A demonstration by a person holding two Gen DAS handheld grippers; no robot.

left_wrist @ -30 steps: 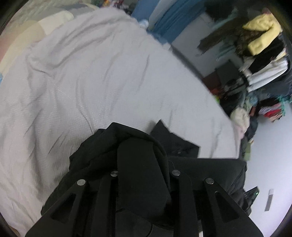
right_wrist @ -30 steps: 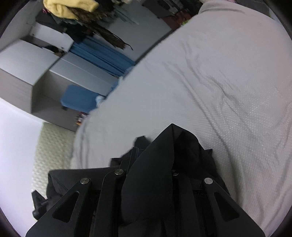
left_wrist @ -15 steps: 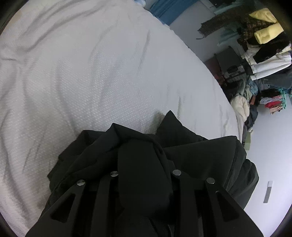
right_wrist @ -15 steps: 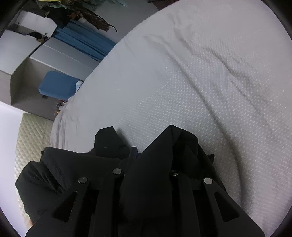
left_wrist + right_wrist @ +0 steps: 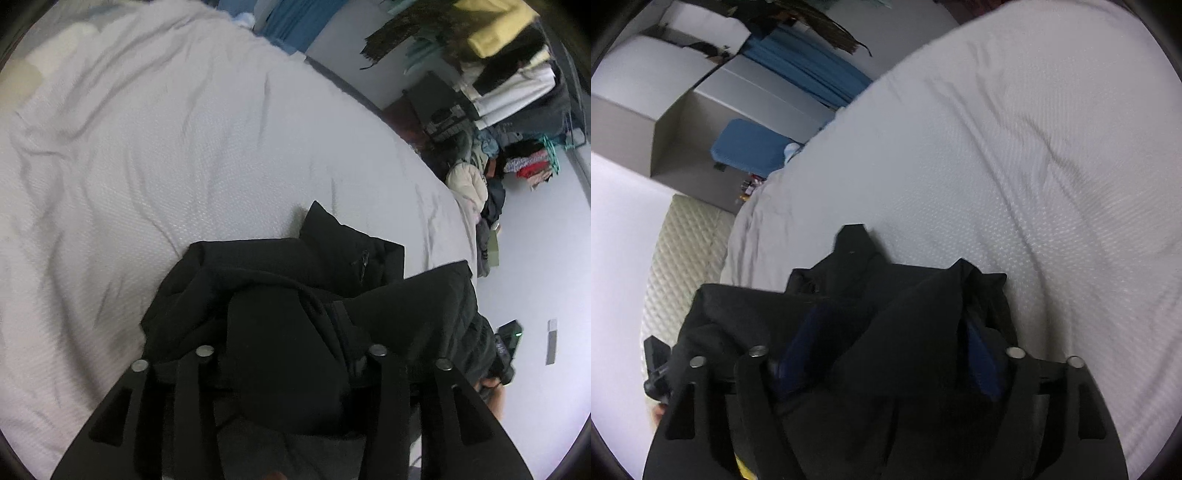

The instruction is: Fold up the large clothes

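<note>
A bunched black padded jacket (image 5: 280, 332) lies between the opening jaws of both the left gripper (image 5: 288, 365) and right gripper (image 5: 886, 354), spilling forward onto the pale grey textured bedspread (image 5: 166, 140). Its folds bury the fingertips, so I cannot tell whether the left pads still pinch cloth; the right's stand spread.

A bed covered in a white bedspread (image 5: 207, 147) is seen from above at a steep downward tilt by two fisheye wrist cameras, each looking along its own gripper's fingers. Close under both lenses, a bunched black jacket (image 5: 295, 295) fills the lower frame. The bedspread (image 5: 997, 155) and jacket (image 5: 905, 314) are shared; opposite room sides are shown beyond.
</note>
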